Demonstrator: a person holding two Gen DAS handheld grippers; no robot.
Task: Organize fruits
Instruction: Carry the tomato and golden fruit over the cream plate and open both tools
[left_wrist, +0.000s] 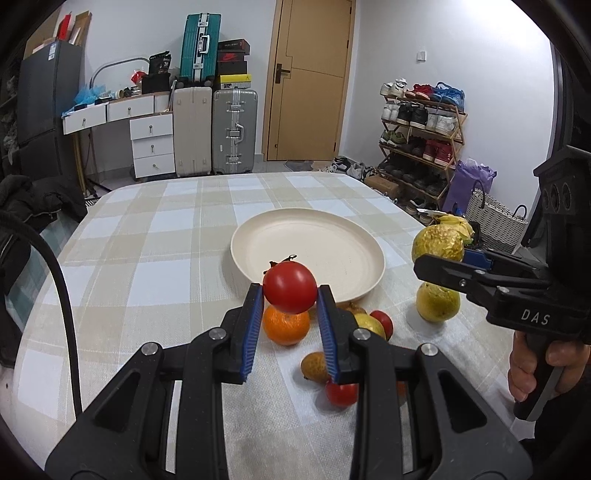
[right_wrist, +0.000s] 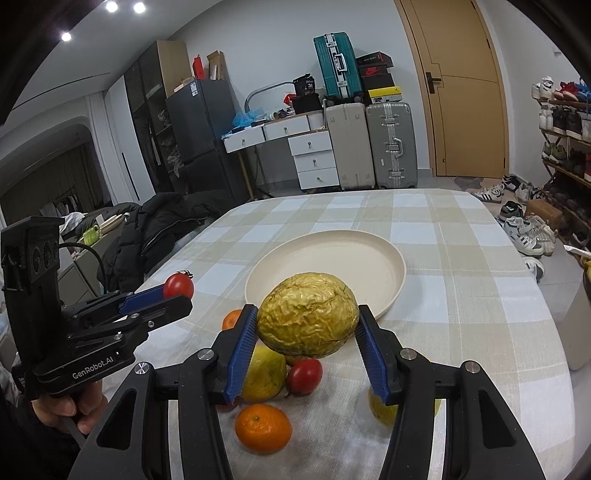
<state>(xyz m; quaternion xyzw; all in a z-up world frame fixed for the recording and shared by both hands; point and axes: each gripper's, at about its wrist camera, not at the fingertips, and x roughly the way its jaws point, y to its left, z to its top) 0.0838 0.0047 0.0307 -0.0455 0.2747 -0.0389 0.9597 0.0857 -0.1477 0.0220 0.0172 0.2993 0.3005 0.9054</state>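
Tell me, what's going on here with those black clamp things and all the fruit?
A person is sorting fruit with a handheld gripper in each hand. The left gripper holds a red tomato in the air, and the right gripper holds a wrinkled yellow fruit. The cream plate on the checked tablecloth has no fruit in it yet. Oranges, tomatoes and other fruits wait on the cloth nearby.
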